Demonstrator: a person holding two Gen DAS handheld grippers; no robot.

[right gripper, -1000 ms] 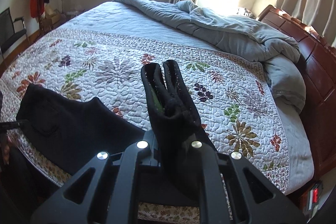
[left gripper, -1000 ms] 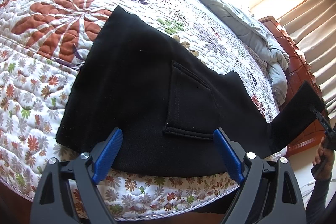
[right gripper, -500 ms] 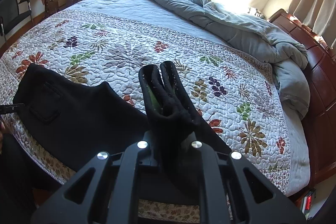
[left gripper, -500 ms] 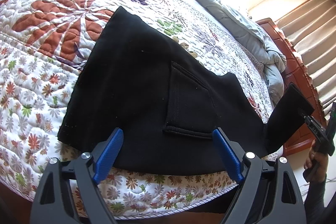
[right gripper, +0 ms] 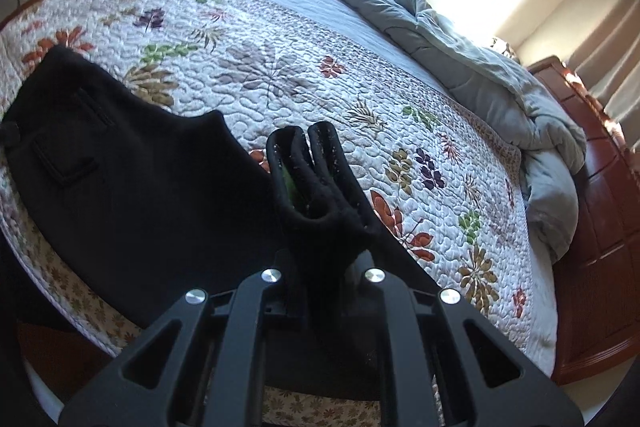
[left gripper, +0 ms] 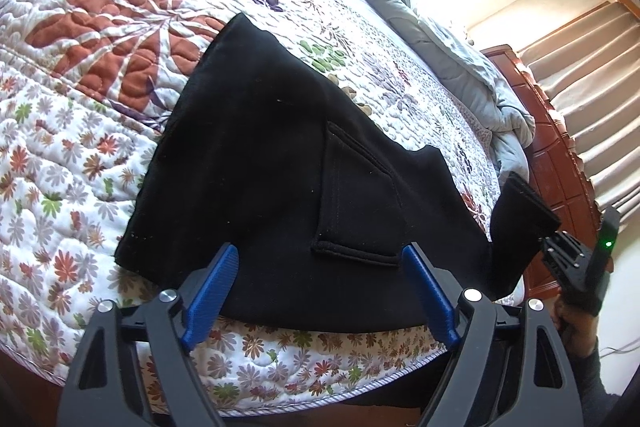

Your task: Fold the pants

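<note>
Black pants [left gripper: 280,171] lie flat on the floral quilt near the bed's front edge, back pocket [left gripper: 352,203] facing up. My left gripper [left gripper: 320,291] is open, its blue fingers [left gripper: 212,283] straddling the waist edge just above the fabric. My right gripper [right gripper: 308,187] is shut on the bunched leg ends of the pants [right gripper: 320,195] and holds them lifted off the bed. In the left wrist view the right gripper [left gripper: 568,259] shows at the far right with the raised leg end [left gripper: 520,219]. The pants' body also shows in the right wrist view [right gripper: 120,163].
The floral quilt [left gripper: 100,67] covers the bed. A crumpled grey duvet [right gripper: 500,83] lies along the far side. A red-brown wooden headboard [right gripper: 600,187] stands at the right. Curtains and a bright window are behind. A chair and hanging clothes sit at the far left.
The right gripper has carried the leg ends leftward over the bed, toward the waist. The left gripper has stayed open at the waist edge.
</note>
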